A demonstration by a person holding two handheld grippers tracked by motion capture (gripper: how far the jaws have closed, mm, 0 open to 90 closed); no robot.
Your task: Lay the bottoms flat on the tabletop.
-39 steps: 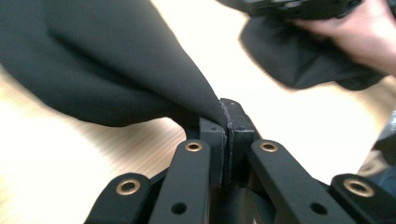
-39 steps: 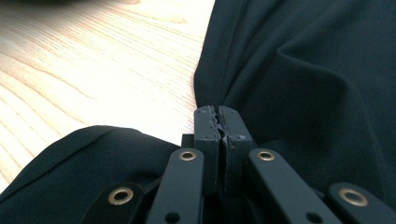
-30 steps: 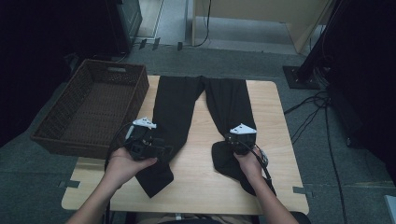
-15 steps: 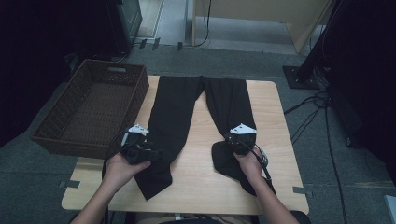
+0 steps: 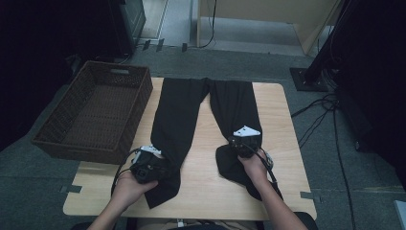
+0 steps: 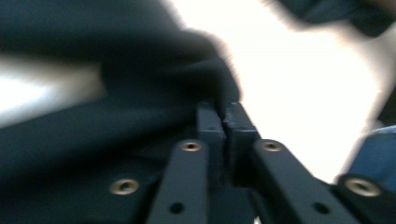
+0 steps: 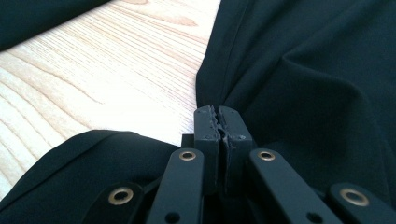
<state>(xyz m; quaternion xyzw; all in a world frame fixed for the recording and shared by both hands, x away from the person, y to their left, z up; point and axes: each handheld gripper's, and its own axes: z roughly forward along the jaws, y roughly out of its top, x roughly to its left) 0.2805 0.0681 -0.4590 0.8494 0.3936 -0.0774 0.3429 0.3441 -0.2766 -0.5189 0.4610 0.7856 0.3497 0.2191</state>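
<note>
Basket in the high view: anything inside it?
No, the wicker basket left of the black trousers shows only its bare woven bottom.

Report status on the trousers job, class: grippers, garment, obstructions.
Left gripper just closed, pinching left trouser leg. Right gripper shut on right leg. Black trousers flat on table. Basket alongside, nothing blocking.
</note>
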